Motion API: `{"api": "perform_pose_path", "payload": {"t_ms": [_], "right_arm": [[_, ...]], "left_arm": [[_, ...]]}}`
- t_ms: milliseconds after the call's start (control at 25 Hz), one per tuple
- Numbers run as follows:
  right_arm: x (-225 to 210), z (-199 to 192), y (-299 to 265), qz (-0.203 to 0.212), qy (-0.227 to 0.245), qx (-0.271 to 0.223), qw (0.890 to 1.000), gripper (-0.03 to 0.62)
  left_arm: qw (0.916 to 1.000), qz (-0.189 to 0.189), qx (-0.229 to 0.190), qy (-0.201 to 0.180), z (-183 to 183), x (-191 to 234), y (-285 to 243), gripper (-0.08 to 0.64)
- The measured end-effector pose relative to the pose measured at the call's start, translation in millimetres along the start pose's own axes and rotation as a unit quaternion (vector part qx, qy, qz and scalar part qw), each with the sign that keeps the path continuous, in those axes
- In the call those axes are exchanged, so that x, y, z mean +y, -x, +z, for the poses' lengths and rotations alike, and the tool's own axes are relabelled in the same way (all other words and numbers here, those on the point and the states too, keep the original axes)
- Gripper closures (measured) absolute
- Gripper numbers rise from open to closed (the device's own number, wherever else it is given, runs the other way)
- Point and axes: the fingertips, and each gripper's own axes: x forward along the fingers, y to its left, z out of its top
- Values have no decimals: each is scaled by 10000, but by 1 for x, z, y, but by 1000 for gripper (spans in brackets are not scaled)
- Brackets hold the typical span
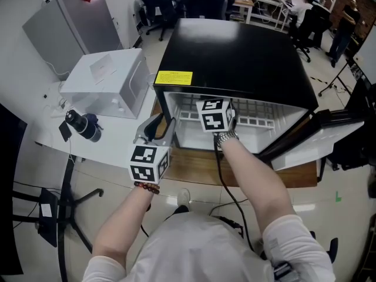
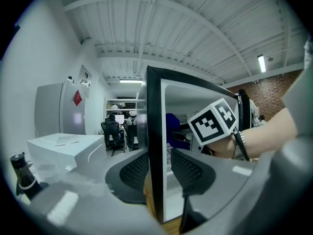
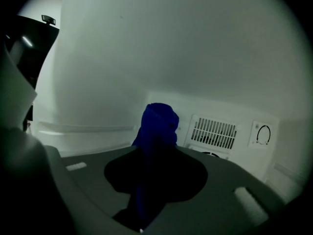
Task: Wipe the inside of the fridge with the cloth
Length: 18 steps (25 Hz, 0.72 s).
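Observation:
A black mini fridge [image 1: 235, 57] stands open on a wooden table, its inside white. My right gripper [image 3: 155, 173] reaches into it, shut on a dark blue cloth [image 3: 157, 124] that sticks up between the jaws close to the white back wall. In the head view only its marker cube [image 1: 214, 115] and the forearm show. The cloth [image 2: 175, 129] also shows in the left gripper view. My left gripper [image 2: 159, 173] straddles the front edge of the fridge's left wall [image 2: 154, 131], a pad pressed on each side, at the front left corner [image 1: 161, 127].
The fridge door [image 1: 317, 140] hangs open to the right. A wire shelf [image 1: 252, 113] sits inside. On the back wall are a vent grille [image 3: 215, 131] and a dial [image 3: 263, 134]. A white box [image 1: 108, 81] and a black bottle [image 1: 82, 125] are on the left.

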Motion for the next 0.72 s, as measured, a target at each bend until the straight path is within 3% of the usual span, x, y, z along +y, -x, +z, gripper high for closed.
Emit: {"api": "perform_pose_path", "payload": {"t_ms": [720], "right_arm": [[-50, -15, 16, -385, -97, 96, 9992, 497]], "left_arm": [[9999, 108, -10, 85, 0, -1, -1, 410]]}}
